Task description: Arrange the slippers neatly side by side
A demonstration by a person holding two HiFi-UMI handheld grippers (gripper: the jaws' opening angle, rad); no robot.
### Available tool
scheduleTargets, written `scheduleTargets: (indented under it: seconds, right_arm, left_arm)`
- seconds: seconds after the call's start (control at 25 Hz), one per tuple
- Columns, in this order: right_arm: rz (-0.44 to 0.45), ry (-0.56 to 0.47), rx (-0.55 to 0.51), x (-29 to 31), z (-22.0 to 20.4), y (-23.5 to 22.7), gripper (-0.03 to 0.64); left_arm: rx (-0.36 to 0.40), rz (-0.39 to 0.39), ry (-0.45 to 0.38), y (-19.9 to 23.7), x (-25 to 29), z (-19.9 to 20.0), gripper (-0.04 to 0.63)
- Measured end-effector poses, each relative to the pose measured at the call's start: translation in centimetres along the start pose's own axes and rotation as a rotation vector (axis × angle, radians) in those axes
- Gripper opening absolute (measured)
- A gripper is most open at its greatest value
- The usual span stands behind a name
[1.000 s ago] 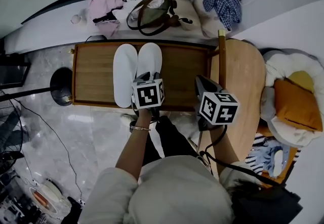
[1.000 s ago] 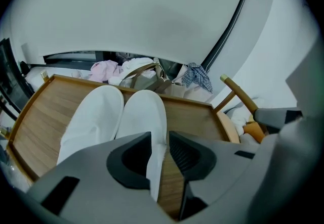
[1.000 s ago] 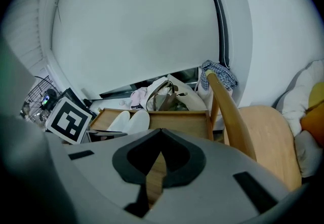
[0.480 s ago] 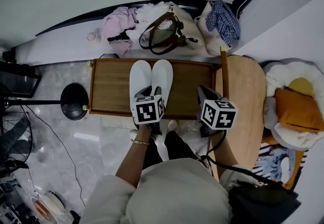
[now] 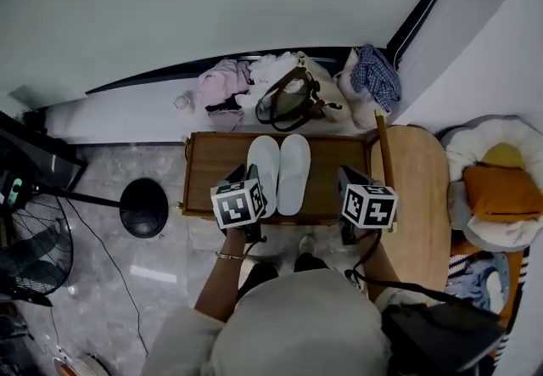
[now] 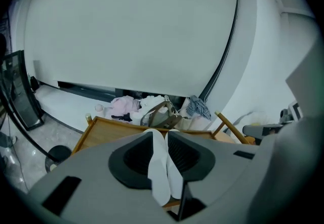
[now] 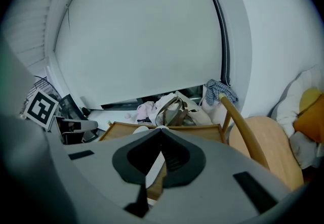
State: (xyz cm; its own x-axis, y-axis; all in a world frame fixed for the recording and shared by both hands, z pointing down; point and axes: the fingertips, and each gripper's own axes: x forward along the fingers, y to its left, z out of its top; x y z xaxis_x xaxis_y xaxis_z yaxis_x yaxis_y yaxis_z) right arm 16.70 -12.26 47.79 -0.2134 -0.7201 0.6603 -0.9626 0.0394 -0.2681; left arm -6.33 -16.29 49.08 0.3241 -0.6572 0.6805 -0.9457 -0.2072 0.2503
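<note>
— Starting at the left gripper (image 6: 160, 133)?
— Parted by a narrow gap, having just been closing in a little. Grips nothing, with only air between the pads.
— And at the right gripper (image 7: 158, 129)?
— Tips together, pinched on nothing.
— Straight ahead of the fingers?
— Below and beyond both sets of tips, well apart from either: the pair of white slippers (image 5: 280, 172). Lying side by side, flanks touching, ends level. Framed right in the left gap; a little left of the right tips.
— Under the pair?
— A wooden tray table (image 5: 204, 160) with a raised rim, stretching out past the slippers on either side.
— Further out still?
— Past the table's far edge, heaped against the wall: a brown-handled handbag (image 5: 293, 103), a pink garment (image 5: 222, 86) to its left and a checked cloth (image 5: 373, 73) to its right.
— Off to the sides?
— Just right of the right gripper, a wooden chair (image 5: 416, 188). Left of the left gripper, down on the marble floor (image 5: 127, 281), a round black stand base (image 5: 144, 207), near the table's left end.
</note>
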Motion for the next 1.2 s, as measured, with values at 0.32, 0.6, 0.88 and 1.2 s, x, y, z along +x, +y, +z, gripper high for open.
scheduleTargets:
  seconds: [0.32,0.6,0.88,1.2]
  right_arm:
    - [-0.051,-0.058,-0.013,-1.3,1.9,1.5,0.034]
    - [-0.078,-0.1,-0.014,-2.0,3.5,1.6,0.034]
    - [-0.092,-0.103,-0.014,-2.2,3.5,1.6,0.034]
    - [-0.081,-0.104,-0.022,-2.0,3.6,1.8,0.034]
  left_arm:
    - [0.039,0.01,-0.105,3.4,-2.6,4.6,0.084]
    - [0.078,0.022,-0.182,4.4,-4.3,7.0,0.041]
    - [0.078,0.065,-0.187,6.0,-4.8,6.6,0.018]
    - [0.068,0.074,-0.184,6.2,-4.8,6.0,0.017]
